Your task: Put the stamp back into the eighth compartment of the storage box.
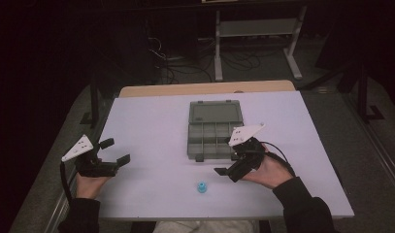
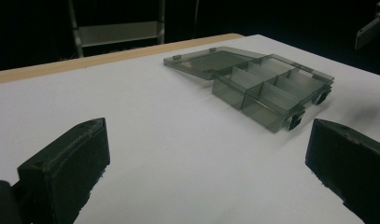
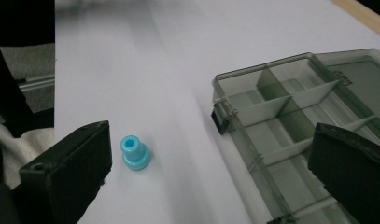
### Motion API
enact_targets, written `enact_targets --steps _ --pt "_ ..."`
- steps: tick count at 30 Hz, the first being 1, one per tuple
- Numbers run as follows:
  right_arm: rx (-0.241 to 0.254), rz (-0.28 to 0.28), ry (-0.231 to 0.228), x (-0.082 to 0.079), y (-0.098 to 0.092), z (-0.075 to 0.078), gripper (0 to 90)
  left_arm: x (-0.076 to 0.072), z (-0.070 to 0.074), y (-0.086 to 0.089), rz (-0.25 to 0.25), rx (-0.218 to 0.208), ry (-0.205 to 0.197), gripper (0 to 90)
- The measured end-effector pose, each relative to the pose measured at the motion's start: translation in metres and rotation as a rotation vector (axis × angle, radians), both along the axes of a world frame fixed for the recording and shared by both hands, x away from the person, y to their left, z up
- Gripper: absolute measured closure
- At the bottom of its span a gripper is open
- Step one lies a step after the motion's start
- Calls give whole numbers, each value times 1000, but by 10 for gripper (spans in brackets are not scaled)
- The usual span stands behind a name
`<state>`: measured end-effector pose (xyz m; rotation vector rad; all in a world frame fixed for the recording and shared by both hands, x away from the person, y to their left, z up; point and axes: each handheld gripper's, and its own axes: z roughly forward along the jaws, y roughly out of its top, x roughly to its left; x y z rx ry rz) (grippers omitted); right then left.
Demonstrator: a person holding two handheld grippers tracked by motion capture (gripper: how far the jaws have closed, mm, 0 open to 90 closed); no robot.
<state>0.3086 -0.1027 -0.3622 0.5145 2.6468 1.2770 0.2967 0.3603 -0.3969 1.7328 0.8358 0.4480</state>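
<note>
A small blue spool-shaped part [image 1: 202,187] stands upright on the white table near the front edge; in the right gripper view the blue part [image 3: 135,152] sits just beside the left jaw. A grey see-through compartment box [image 1: 213,141] lies open mid-table, lid folded back, and its compartments look empty. My right gripper [image 1: 228,163] hovers open at the box's front right corner, above and right of the blue part. My left gripper [image 1: 115,151] is open over the table's left side, holding nothing. The box [image 2: 267,88] lies ahead of it, and the box [image 3: 290,126] also lies right of centre.
The white board [image 1: 151,121] rests on a wooden tabletop [image 1: 185,89] that shows along the far edge. Behind it stand a metal frame [image 1: 255,39] and floor cables [image 1: 185,63]. The person's sleeves reach in from the near edge.
</note>
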Motion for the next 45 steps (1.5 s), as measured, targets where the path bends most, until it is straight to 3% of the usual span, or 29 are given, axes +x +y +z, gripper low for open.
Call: enact_targets --steps 13,41,45 --pt "-58 67 31 -4 28 -19 0 -1 0 0 -1 0 0 0" --pt "-163 153 66 -10 61 -41 0 0 0 1 -4 -12 6 0" --pt "-166 177 78 -12 66 -44 49 -1 0 1 -4 -12 5 0"
